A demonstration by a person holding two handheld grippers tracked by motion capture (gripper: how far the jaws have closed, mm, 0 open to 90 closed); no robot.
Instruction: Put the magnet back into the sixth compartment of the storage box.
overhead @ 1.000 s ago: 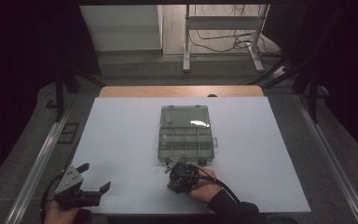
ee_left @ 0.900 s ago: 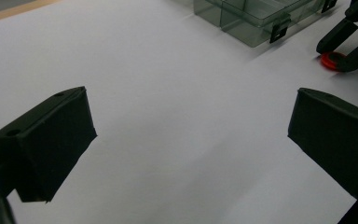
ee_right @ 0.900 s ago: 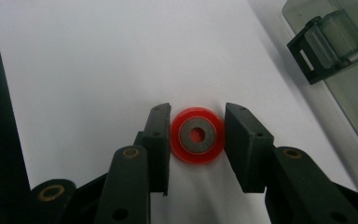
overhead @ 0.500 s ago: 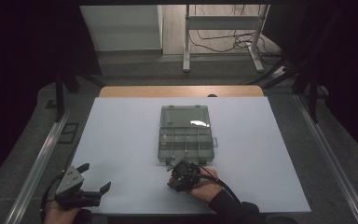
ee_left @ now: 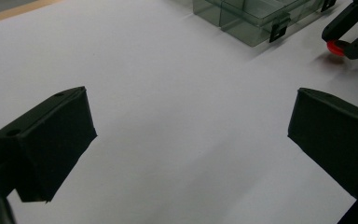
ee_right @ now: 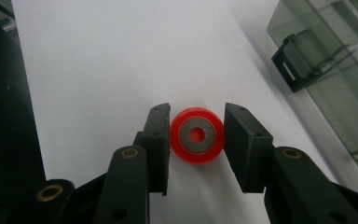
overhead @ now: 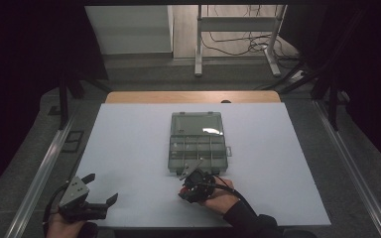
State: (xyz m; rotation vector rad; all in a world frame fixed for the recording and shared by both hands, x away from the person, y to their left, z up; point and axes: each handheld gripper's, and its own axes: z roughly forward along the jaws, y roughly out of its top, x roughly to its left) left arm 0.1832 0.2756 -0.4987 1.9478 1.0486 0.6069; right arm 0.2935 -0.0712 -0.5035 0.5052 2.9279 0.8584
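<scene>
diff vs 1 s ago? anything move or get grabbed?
Barely anything. The right hand-held gripper shifted slightly beside the near edge of the compartment box; it is shut on the red ring, jaws unchanged. The left hand-held gripper kept its place at the table's near left corner, jaws wide open and empty. The box did not move.

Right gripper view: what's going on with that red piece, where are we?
The right gripper is shut on a small red wheel with a grey hub, its pads pressing both sides, low over the white table just in front of the clear compartment box. The left gripper waits open near the table's front left corner, with nothing between its jaws.
</scene>
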